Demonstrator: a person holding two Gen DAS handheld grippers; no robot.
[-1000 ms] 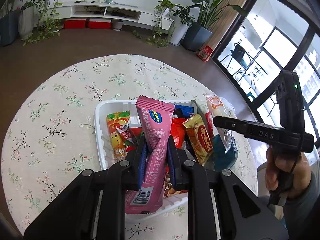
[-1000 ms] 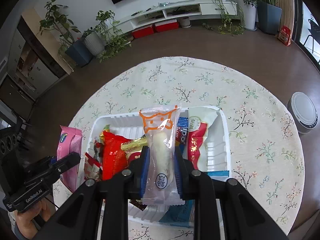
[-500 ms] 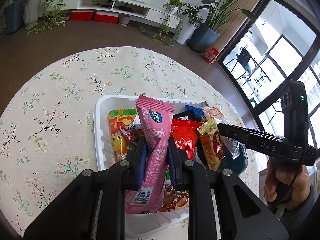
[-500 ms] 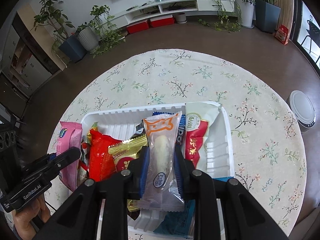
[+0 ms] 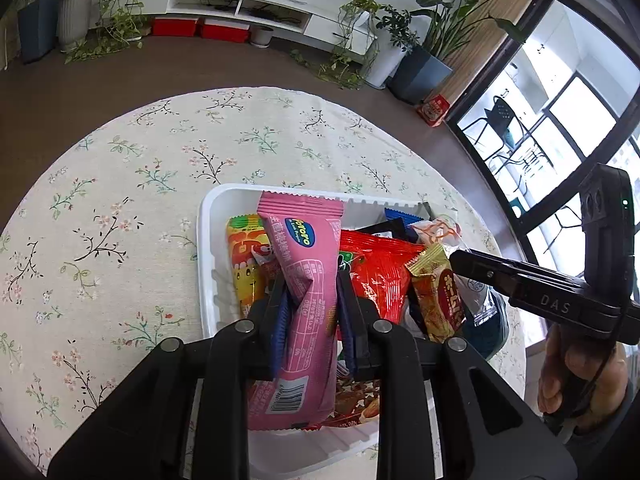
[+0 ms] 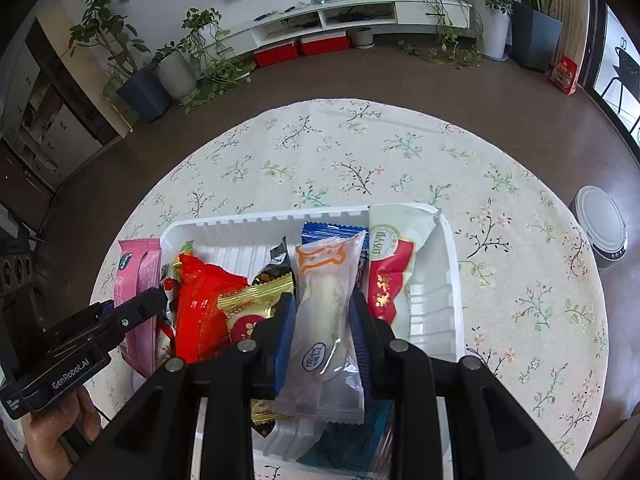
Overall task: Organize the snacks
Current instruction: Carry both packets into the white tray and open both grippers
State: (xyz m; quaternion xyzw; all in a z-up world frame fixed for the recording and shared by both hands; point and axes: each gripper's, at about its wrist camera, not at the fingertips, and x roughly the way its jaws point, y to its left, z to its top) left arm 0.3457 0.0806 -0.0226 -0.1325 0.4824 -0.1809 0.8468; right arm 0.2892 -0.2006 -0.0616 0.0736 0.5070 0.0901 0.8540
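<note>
- Two grippers were over the white tray (image 6: 436, 240), which sat on a round table with a floral tablecloth (image 6: 360, 152)
- The left gripper (image 5: 312, 312) had its jaws clamped on a pink snack packet (image 5: 308, 276), held upright above the near left part of the tray, barcode end toward the camera
- The right gripper (image 6: 322, 332) pinched a clear packet with an orange print (image 6: 326, 292) and a pale roll inside, standing over the middle of the tray
- From the right wrist view the pink packet (image 6: 138, 280) hung at the tray's left edge, pinched by the left tool
- Inside the tray lay a red crinkly bag (image 6: 204, 304), with a gold-and-red packet (image 6: 252, 304) just beside it on the right
- A white-and-red pouch (image 6: 390, 268) leaned against the tray's far right side, a blue wrapper (image 6: 328, 232) showing behind the clear packet
- A yellow-orange sachet (image 5: 244, 256) lay along the tray's left wall in the left wrist view
- A teal packet (image 6: 352, 444) lay at the near edge of the tray, under the right tool
- Potted plants (image 6: 152, 76) and a low white media shelf (image 6: 340, 16) stood along the far wall
</note>
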